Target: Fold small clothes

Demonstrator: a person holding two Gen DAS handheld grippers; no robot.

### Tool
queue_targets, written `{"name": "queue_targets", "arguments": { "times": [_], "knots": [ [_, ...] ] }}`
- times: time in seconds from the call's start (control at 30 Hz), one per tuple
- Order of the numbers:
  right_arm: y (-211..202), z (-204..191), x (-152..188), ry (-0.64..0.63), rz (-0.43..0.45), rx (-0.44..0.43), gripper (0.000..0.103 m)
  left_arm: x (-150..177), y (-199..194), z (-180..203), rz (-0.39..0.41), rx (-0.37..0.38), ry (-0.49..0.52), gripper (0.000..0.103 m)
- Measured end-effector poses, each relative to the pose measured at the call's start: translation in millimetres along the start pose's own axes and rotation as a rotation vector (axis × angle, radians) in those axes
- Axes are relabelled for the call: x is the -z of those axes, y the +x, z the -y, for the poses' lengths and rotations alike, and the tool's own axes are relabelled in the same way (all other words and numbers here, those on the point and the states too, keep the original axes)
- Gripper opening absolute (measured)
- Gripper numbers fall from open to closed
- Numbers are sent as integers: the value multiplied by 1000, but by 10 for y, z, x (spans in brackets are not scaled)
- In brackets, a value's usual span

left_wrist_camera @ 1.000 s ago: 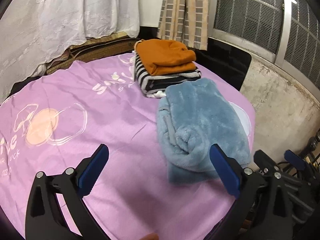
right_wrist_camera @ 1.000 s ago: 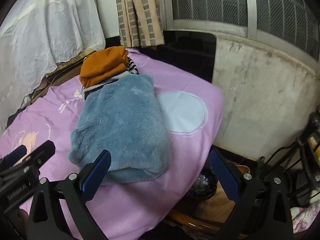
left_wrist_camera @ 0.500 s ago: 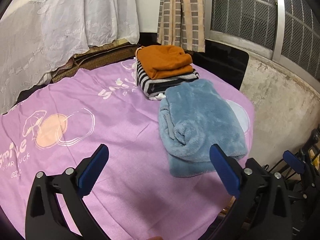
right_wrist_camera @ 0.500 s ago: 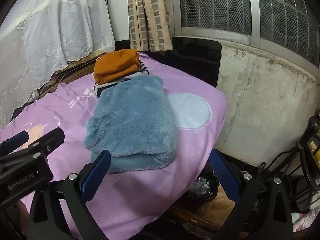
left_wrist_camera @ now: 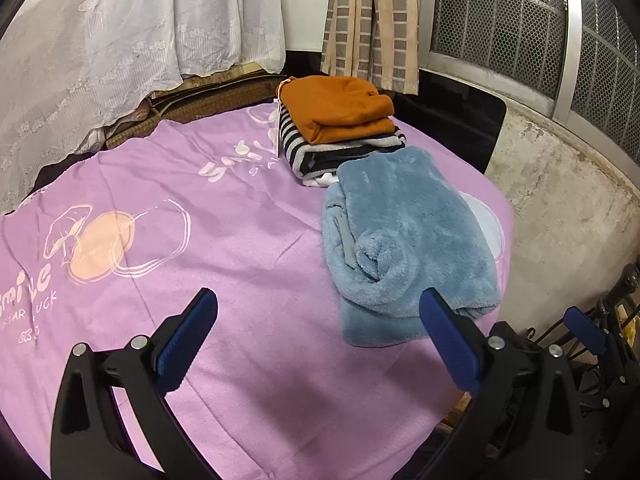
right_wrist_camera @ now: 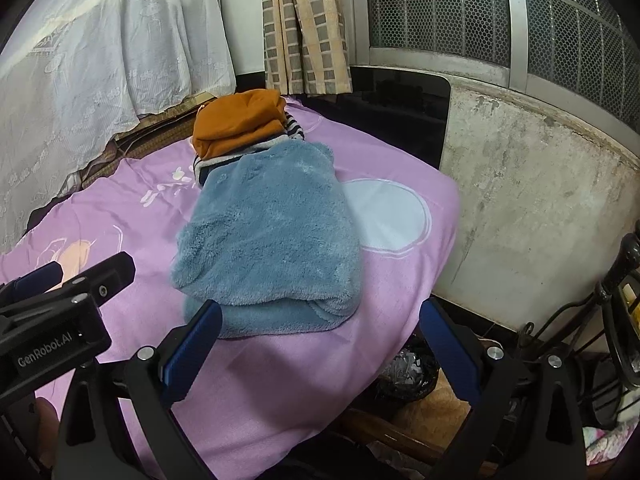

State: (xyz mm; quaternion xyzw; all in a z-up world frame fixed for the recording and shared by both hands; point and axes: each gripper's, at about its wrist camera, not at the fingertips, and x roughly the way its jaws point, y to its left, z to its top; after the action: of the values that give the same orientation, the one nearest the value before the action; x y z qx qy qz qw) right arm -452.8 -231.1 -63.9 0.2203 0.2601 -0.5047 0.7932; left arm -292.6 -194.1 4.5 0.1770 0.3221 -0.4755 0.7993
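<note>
A folded fluffy blue garment (left_wrist_camera: 404, 240) lies on the purple sheet (left_wrist_camera: 224, 220), also in the right wrist view (right_wrist_camera: 272, 240). Behind it stands a stack with a folded orange garment (left_wrist_camera: 340, 108) on a striped one (left_wrist_camera: 320, 154); the stack also shows in the right wrist view (right_wrist_camera: 240, 124). My left gripper (left_wrist_camera: 320, 334) is open and empty, held above the sheet in front of the blue garment. My right gripper (right_wrist_camera: 320, 344) is open and empty, near the garment's front edge. The left gripper's body (right_wrist_camera: 60, 312) shows at the left of the right wrist view.
A white lace curtain (left_wrist_camera: 120, 36) hangs at the back left, a checked curtain (left_wrist_camera: 372, 20) behind the stack. A concrete wall (right_wrist_camera: 540, 200) and meshed window (right_wrist_camera: 480, 12) run along the right. The bed edge (right_wrist_camera: 400, 352) drops to floor clutter at the lower right.
Both grippers have pulled back and risen from the blue garment; it looks smaller and farther off. The garment lies still, and both grippers stay open.
</note>
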Motion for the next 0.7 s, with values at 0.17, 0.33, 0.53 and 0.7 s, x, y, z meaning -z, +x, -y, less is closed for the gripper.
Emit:
{"name": "queue_targets", "arguments": {
  "times": [0.17,0.33,0.53,0.7],
  "knots": [
    [20,-20,0,-5,-13,-6,99,4,-22,16,11,0,7,98],
    [18,-36,10,-6,-10,-9,99,8,-66,33,40,-4,12,98],
    [45,-38,19,-7,-23,-13,99,21,-110,70,69,-29,34,98],
    [50,-39,24,-7,-26,-14,99,21,-149,68,92,-33,39,98]
  ]
}}
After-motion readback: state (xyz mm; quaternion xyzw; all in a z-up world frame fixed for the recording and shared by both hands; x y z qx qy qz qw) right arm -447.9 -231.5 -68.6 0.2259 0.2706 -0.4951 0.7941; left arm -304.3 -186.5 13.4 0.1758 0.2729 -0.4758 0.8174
